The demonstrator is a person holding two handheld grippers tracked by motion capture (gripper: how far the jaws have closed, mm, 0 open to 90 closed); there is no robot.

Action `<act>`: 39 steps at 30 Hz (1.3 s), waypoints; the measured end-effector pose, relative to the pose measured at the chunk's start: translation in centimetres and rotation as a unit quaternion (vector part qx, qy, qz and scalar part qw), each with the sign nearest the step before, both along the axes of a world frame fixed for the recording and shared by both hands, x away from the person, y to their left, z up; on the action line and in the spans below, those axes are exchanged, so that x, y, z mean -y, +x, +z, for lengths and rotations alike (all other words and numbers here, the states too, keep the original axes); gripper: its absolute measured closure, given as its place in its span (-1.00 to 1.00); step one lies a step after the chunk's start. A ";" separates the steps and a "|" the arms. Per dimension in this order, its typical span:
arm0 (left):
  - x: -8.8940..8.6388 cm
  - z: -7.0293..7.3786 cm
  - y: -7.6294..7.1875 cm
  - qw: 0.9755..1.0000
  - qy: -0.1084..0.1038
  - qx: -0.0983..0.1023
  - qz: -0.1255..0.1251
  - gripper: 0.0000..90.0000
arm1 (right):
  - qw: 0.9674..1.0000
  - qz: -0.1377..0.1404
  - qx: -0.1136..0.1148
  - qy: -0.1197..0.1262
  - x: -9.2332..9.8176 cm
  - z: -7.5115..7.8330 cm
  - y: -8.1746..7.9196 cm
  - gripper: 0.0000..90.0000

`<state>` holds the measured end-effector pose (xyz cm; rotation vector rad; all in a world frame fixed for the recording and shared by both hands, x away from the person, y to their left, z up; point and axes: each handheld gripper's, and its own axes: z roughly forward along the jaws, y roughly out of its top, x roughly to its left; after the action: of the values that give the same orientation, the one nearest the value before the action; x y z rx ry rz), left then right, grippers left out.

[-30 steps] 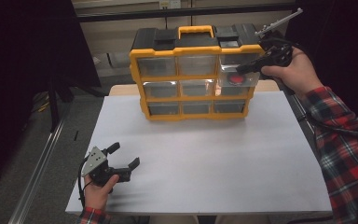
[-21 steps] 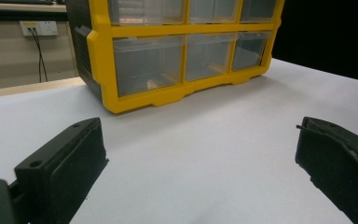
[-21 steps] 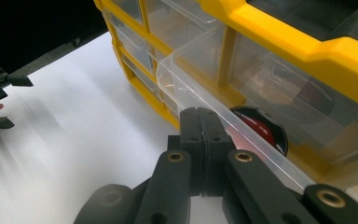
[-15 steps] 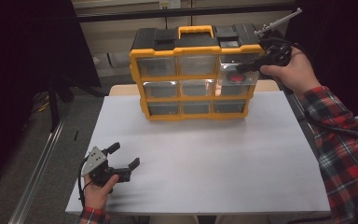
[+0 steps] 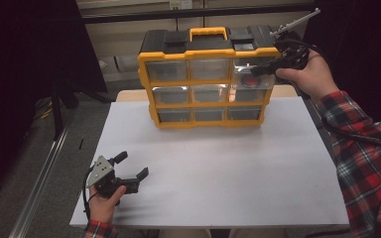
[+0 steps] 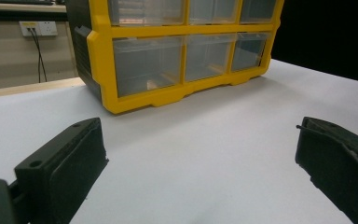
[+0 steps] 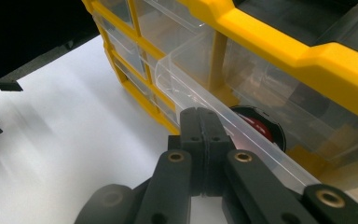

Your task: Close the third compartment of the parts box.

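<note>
A yellow and black organizer (image 5: 178, 55) with clear drawers stands upright at the far side of the white table (image 5: 228, 163). Its top right drawer (image 5: 258, 94) is pulled partway out, and a round red and black object (image 5: 250, 82) lies inside it. My right gripper (image 5: 254, 70) is shut, its tips against that drawer's front rim (image 7: 242, 135), just beside the red object (image 7: 256, 127). I cannot tell whether the rim is pinched. My left gripper (image 5: 132, 164) rests open near the table's front left, nothing between its jaws (image 6: 200, 154), facing the organizer (image 6: 140, 100).
The organizer's other drawers (image 5: 206, 94) are pushed in. White tabletop stretches between the left gripper and the organizer. A wall socket with cables (image 6: 37, 29) sits behind the table. A plaid sleeve (image 5: 367, 148) reaches along the table's right edge.
</note>
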<state>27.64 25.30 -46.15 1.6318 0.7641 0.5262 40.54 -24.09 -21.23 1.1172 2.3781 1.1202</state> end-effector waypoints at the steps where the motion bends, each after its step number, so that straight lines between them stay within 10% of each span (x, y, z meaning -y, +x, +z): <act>1: 0.0 0.0 0.0 1.000 0.000 0.001 0.000 -0.97 | 1.000 -0.002 0.001 0.000 0.0 0.0 0.0 1.00; 39: -0.1 0.0 0.0 1.000 -0.001 -0.002 0.000 -0.97 | 1.000 -0.023 0.010 0.005 0.0 -0.3 1.1 1.00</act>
<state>27.66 25.43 -46.17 1.6306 0.7668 0.5228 41.65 -24.13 -21.58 1.1531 2.3219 1.1242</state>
